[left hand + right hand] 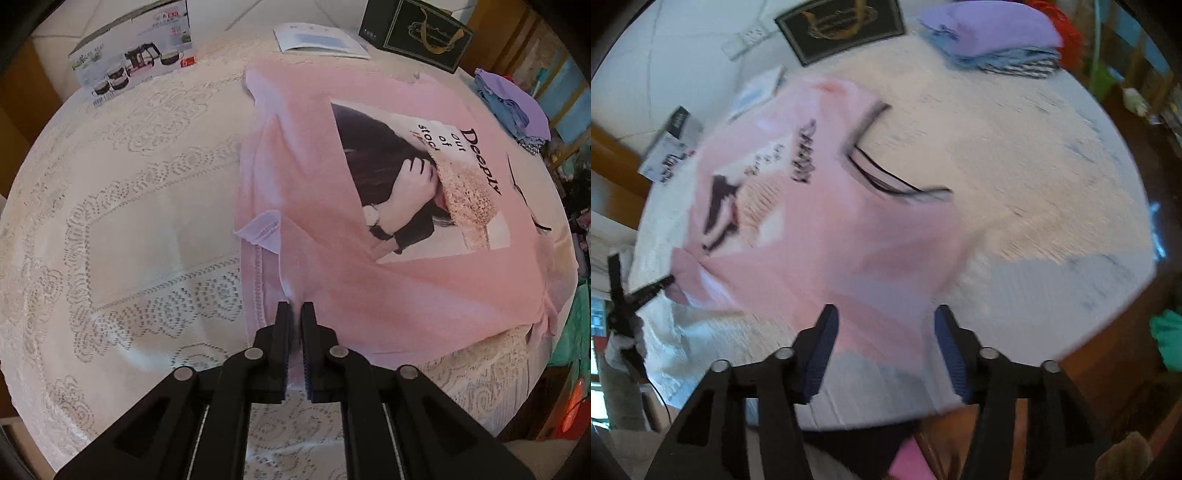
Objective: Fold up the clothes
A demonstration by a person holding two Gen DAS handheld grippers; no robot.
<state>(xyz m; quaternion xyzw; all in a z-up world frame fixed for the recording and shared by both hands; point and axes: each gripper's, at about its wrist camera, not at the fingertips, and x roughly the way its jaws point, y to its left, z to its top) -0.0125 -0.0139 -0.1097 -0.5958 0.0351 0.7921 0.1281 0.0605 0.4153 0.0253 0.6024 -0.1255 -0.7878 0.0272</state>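
A pink T-shirt (369, 288) with a printed photo and the word "Deeply" lies on the lace-covered table (129, 240); its left side is folded inward. My left gripper (295, 308) is shut on the shirt's near edge by the hem. In the right wrist view, which is blurred, the shirt (820, 236) spreads ahead. My right gripper (884, 314) is open, its jaws wide apart over the shirt's near sleeve. The left gripper (666, 282) shows at the far left, pinching the shirt.
A tea-set box (136, 62), a white booklet (317, 40) and a black gift bag (417, 33) stand at the table's far edge. A stack of folded clothes (993, 40) with a purple one on top lies at the far right. The table edge is close.
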